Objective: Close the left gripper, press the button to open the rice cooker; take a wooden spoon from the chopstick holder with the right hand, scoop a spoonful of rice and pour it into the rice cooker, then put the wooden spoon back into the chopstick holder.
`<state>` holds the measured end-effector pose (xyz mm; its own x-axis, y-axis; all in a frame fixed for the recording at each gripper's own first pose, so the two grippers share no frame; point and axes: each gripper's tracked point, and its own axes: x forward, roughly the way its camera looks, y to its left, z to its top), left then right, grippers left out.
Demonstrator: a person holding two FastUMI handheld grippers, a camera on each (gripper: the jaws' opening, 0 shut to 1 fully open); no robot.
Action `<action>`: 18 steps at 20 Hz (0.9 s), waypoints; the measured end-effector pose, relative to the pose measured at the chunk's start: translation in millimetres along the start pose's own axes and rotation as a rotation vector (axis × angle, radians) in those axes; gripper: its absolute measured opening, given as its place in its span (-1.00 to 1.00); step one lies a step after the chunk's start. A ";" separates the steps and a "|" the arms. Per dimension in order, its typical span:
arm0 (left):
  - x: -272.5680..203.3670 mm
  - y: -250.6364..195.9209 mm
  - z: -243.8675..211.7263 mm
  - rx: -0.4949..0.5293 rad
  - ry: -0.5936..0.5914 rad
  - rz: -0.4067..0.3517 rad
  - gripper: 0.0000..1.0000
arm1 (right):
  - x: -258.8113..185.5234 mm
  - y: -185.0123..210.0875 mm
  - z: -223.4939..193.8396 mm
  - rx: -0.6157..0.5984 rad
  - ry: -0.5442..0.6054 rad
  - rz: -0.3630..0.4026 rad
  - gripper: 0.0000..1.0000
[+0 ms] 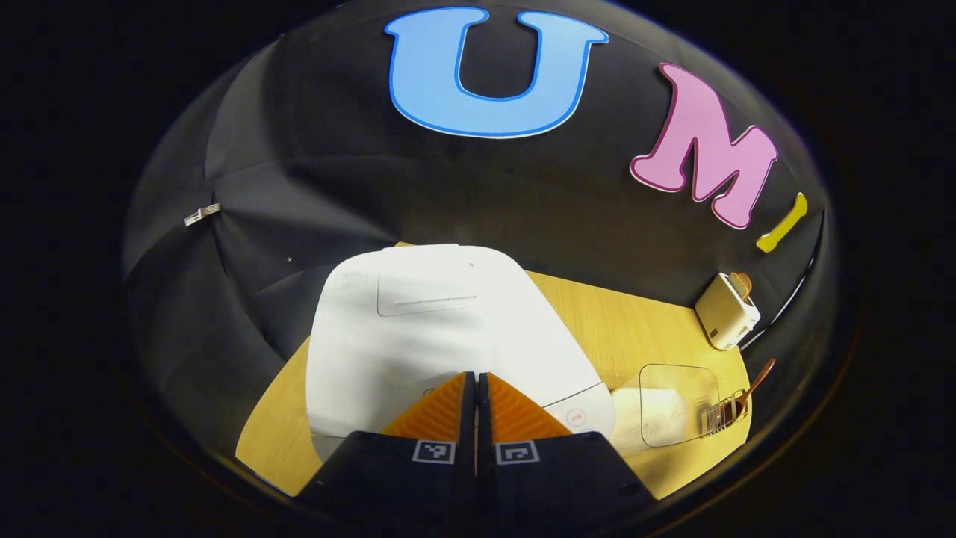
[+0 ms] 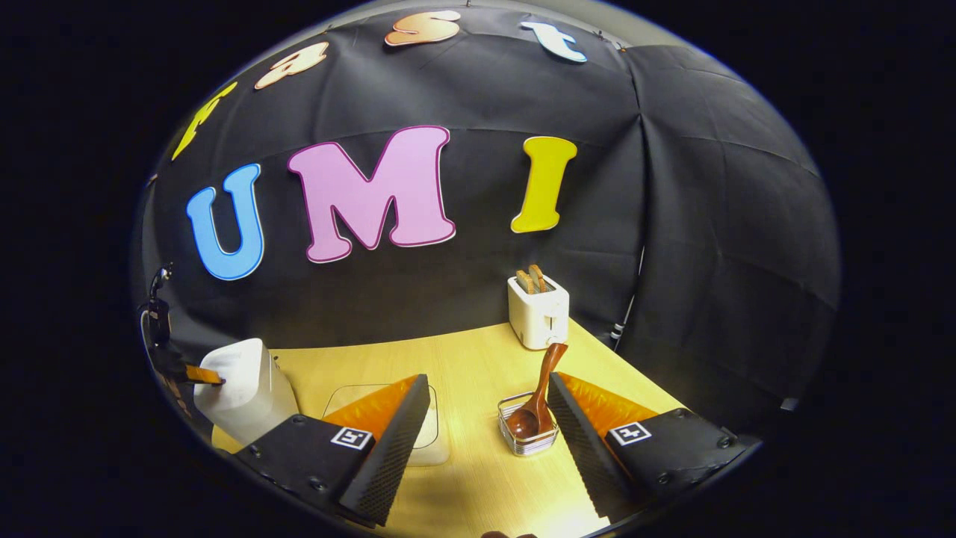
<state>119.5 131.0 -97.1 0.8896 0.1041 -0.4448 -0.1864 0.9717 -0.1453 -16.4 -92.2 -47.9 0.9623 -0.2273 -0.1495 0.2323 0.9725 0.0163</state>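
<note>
Wooden table (image 2: pixel 478 359), black cloth wall (image 2: pixel 709 224), toaster (image 2: pixel 538 310) at back

Right gripper (image 2: pixel 485 418) jaws wide apart over table (image 2: pixel 463 359); wooden spoon (image 2: pixel 539 403) in chopstick holder (image 2: pixel 527 441) at 5 o'clock; toaster (image 2: pixel 538 310) at 1 o'clock; rice cooker (image 2: pixel 243 388) at 8 o'clock.

In the left gripper view, the cooker (image 1: pixel 441 336) is sitting at centre frame on the table (image 1: pixel 635 321), with the rice box (image 1: pixel 668 407) lying to its lower right. The holder (image 1: pixel 721 415) is standing just right of the box, the spoon (image 1: pixel 754 385) leaning in it. The toaster (image 1: pixel 726 310) is standing above them, near the wall. In the right gripper view, the cooker (image 2: pixel 243 388) is sitting at lower left, the holder (image 2: pixel 526 433) below centre, and the toaster (image 2: pixel 538 310) behind it.
</note>
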 end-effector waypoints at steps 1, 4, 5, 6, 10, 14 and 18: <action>-5.6 -0.4 5.9 0.001 -0.024 0.000 -0.89 | 0.0 1.0 -0.2 -0.003 -0.001 0.004 0.97; -3.4 -1.9 8.8 0.013 -0.037 -0.005 -0.88 | -1.8 -1.6 -0.4 -0.005 0.001 0.004 0.97; -8.1 -2.1 15.2 0.027 -0.067 -0.005 -0.89 | -1.9 -4.3 -1.2 -0.004 0.001 -0.001 0.97; -13.8 -2.9 25.8 0.045 -0.110 -0.002 -0.88 | -2.1 -6.9 -1.0 0.000 0.001 -0.007 0.97; -39.9 -8.8 62.4 0.125 -0.231 0.028 -0.89 | -0.3 -12.1 -5.6 0.017 0.017 -0.011 0.97; -64.2 -22.5 75.8 0.127 -0.293 0.000 -0.89 | 1.2 -8.1 -6.4 0.015 0.019 0.008 0.97; -79.1 -31.2 63.1 0.108 -0.300 -0.031 -0.89 | 5.9 -4.1 -9.2 0.016 0.030 0.032 0.97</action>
<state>81.2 105.9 -1.7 0.9805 0.1162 -0.1587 -0.1259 0.9907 -0.0525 -12.9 -97.1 -57.9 0.9646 -0.1944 -0.1783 0.2041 0.9783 0.0370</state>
